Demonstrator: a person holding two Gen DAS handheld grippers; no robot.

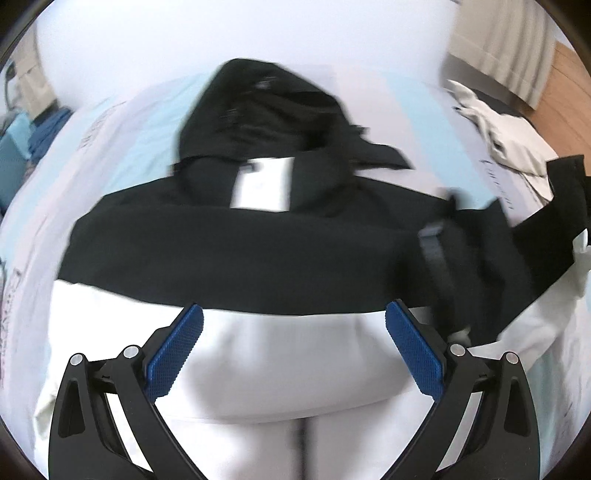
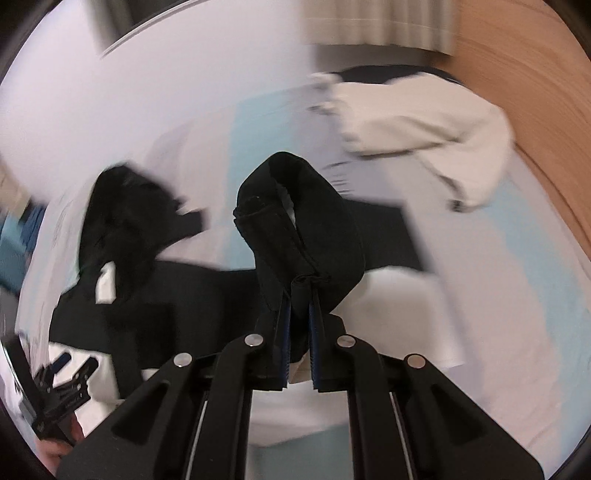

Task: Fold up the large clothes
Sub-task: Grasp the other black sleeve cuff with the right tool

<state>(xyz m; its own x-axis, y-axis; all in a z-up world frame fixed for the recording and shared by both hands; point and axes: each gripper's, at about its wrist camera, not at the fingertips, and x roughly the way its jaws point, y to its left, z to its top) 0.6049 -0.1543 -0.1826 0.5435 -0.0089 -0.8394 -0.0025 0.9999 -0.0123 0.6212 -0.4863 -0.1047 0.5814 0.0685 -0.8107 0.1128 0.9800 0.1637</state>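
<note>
A black-and-white hooded jacket (image 1: 236, 251) lies spread on the bed (image 1: 122, 122), its black hood (image 1: 258, 110) pointing away from the left camera and its white lower part nearest to it. The bedsheet is pale with light-blue stripes. The left tool (image 1: 293, 332) hangs over the white part of the jacket with its blue-padded fingers (image 1: 177, 350) spread wide and nothing between them. In the right view that same left tool (image 2: 70, 369) shows small at the lower left, beside the jacket. The right tool (image 2: 300, 325) is pinched narrow on a fold of the jacket's black sleeve (image 2: 295, 221), which rises in front of it, the cuff end curling over at the top. In the left view the sleeve (image 1: 480, 254) appears at the right side of the jacket, blurred, with the right tool (image 1: 436, 258) only a dark smear against it. A cream garment (image 2: 421, 125) lies crumpled at the far right corner of the bed, well apart from the jacket. Beyond the bed are a wooden floor (image 2: 517, 74) and a pale curtain (image 2: 376, 22). Both views are blurred.
</note>
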